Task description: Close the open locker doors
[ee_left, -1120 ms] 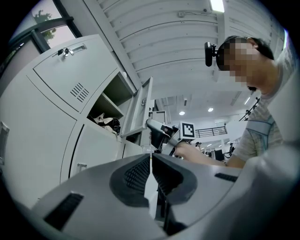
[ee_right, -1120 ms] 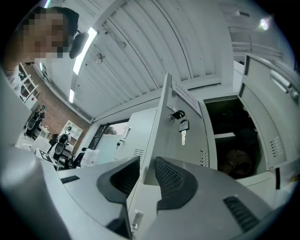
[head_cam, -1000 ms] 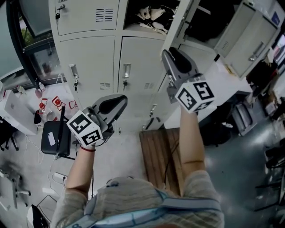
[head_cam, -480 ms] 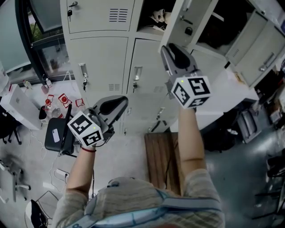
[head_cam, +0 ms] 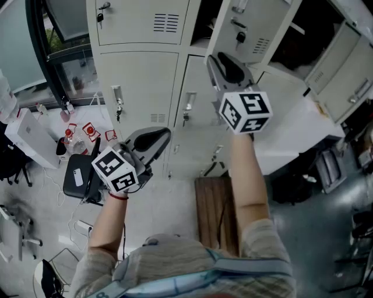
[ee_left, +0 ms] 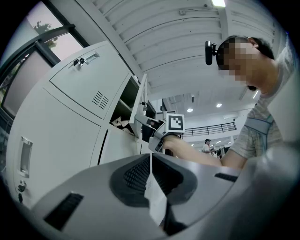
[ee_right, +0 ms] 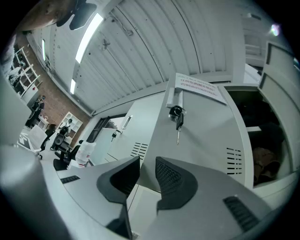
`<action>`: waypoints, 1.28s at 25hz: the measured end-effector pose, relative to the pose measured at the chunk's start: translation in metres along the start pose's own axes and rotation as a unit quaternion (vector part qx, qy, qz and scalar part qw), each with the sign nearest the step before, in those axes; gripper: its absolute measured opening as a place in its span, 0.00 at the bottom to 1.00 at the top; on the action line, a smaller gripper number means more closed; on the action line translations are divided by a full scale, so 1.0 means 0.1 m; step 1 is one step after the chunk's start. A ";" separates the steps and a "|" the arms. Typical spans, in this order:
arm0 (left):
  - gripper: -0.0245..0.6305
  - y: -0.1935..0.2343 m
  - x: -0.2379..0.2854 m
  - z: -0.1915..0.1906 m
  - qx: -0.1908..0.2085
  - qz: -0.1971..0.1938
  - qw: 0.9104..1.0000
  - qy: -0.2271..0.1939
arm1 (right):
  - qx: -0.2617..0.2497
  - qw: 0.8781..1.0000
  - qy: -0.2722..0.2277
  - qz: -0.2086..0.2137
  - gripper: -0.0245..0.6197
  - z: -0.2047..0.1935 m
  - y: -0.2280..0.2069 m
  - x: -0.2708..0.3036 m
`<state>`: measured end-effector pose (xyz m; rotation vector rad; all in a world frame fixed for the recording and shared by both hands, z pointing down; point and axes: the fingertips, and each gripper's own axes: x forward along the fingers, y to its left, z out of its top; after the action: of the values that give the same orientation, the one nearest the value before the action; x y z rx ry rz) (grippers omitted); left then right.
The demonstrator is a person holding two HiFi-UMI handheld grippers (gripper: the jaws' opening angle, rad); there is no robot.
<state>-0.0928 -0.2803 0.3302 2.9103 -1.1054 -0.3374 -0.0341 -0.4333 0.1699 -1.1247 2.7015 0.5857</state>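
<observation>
I am holding my left gripper (head_cam: 160, 138) low, in front of the bank of pale grey metal lockers (head_cam: 140, 87) and well apart from any door. Its jaws are lying together, tip against tip, and nothing is sitting between them.

I am holding my right gripper (head_cam: 214, 61) higher, on a stretched arm, and it is pointing at the open pale grey locker door (head_cam: 256, 26) in the upper row. The jaws of this one are standing a little apart, with a narrow gap, and they are gripping nothing. In the right gripper view the lower edge of that door is showing through the gap, but I cannot tell if the jaws are touching it.

The open door is standing out from the lockers, at the right of its dark open compartment (head_cam: 199, 17). A small key (ee_right: 177, 117) is hanging from its lock, a white paper label (ee_right: 197, 85) is sitting just beside the lock, and some crumpled pale things (ee_left: 123, 123) are lying inside the compartment. The upper door at the left of the compartment (head_cam: 143, 23) is sitting closed. Under my right arm a brown wooden pallet (head_cam: 213, 209) is lying on the pale floor (head_cam: 157, 215)
</observation>
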 end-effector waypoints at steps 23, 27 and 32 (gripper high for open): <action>0.04 0.38 -0.16 0.06 0.004 0.016 1.000 0.003 | -0.025 0.997 0.047 -0.048 0.20 -0.30 -0.12 0.83; 0.04 0.41 -0.18 0.06 0.003 0.017 1.000 0.003 | -0.026 0.997 0.054 -0.052 0.20 -0.33 -0.15 0.90; 0.04 0.43 -0.19 0.05 0.003 0.016 1.000 0.004 | -0.025 0.996 0.070 -0.058 0.20 -0.38 -0.18 1.00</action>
<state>-0.1355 -0.2999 0.3323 2.8922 -1.1530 -0.3213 -0.0916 -0.5256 0.1703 -1.3740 2.7262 0.5787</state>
